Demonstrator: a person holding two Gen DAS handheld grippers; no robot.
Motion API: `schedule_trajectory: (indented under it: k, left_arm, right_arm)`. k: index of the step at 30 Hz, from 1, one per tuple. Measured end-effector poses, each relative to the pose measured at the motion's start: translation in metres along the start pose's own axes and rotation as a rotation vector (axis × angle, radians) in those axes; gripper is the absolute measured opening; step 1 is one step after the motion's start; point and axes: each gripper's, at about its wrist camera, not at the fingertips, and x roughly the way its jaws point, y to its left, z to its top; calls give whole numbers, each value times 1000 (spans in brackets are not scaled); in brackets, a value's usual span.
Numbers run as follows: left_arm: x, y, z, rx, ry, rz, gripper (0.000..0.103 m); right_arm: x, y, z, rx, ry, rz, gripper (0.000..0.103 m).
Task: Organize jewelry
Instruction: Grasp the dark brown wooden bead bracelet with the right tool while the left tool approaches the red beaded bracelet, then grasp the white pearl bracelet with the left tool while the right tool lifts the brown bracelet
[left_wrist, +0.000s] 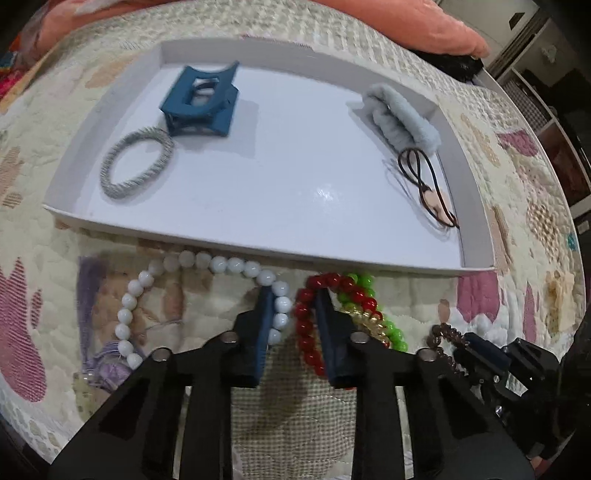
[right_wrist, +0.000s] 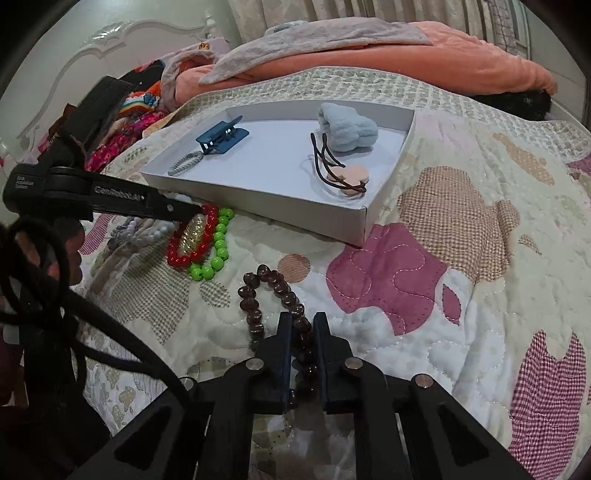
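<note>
On the quilt in front of the white tray (left_wrist: 74, 147) lie several bead bracelets. My left gripper (left_wrist: 292, 297) points down at them, its jaws narrow, with beads of the white bracelet (left_wrist: 127, 301) and the red bracelet (left_wrist: 304, 332) squeezed side by side between the pads. A green bracelet (left_wrist: 364, 282) and a clear spiral tie (left_wrist: 371, 323) lie just right of it. In the right wrist view my right gripper (right_wrist: 301, 320) is shut on the brown bead bracelet (right_wrist: 251, 299), whose loop lies ahead of the fingers on the quilt.
The tray (right_wrist: 258, 208) holds a blue claw clip (left_wrist: 201, 101), a grey hair tie (left_wrist: 138, 162), a pale blue scrunchie (left_wrist: 400, 116) and a brown elastic with pink discs (right_wrist: 345, 179). An orange blanket (right_wrist: 406, 59) and piled clothes lie behind. The patchwork quilt (right_wrist: 461, 258) stretches to the right.
</note>
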Motion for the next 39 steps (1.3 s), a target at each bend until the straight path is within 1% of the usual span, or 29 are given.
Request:
schedule_trajectory:
  k: [2, 5, 8, 11, 15, 21, 24, 26, 28, 30, 32, 34, 35, 36, 38, 39]
  left_arm:
    - [-3, 2, 0, -6, 1, -14, 16]
    - [-16, 6, 0, -19, -18, -49, 16]
    - [-28, 5, -2, -7, -34, -53, 16]
    - [-38, 7, -4, -15, -42, -73, 16]
    - [-47, 8, -6, -8, -59, -75, 16]
    - [-30, 27, -11, -74, 21, -102, 16]
    - [-26, 43, -15, -135, 44, -170, 16]
    - [-26, 52, -17, -159, 46, -189, 16]
    - [-27, 55, -19, -153, 39, -163, 16]
    - [-26, 54, -20, -134, 50, -159, 16]
    - [-27, 46, -24, -81, 63, -149, 18]
    - [-30, 36, -29, -14, 58, -124, 29]
    - [-32, 33, -30, 7, 53, -122, 42]
    - [-35, 29, -33, 34, 45, -128, 49]
    - [-35, 25, -35, 71, 45, -129, 53]
    - [-34, 23, -37, 91, 48, -107, 53]
  right_arm:
    - [-7, 2, 1, -3, -20, 5, 11]
    - [-21, 5, 3, -9, -53, 10, 11]
    - [-31, 7, 7, -11, -76, 15, 11]
    - [-38, 9, 9, -6, -94, 29, 11]
    - [-42, 15, 10, -20, -99, 36, 11]
    - [-42, 17, 8, -14, -96, 41, 11]
    - [-41, 16, 8, -16, -90, 37, 11]
    - [-40, 14, 8, -10, -87, 37, 11]
    - [-39, 13, 9, -4, -85, 38, 11]
    - [-38, 13, 9, 2, -86, 42, 11]
    - [-37, 14, 9, 3, -84, 45, 11]
    - [-37, 14, 9, 2, -82, 46, 11]
    - [-37, 14, 9, 0, -81, 47, 11]
    - [-37, 14, 9, 0, -80, 47, 11]
    - [-36, 13, 10, 2, -81, 47, 11]
    - [-36, 12, 10, 3, -82, 48, 11]
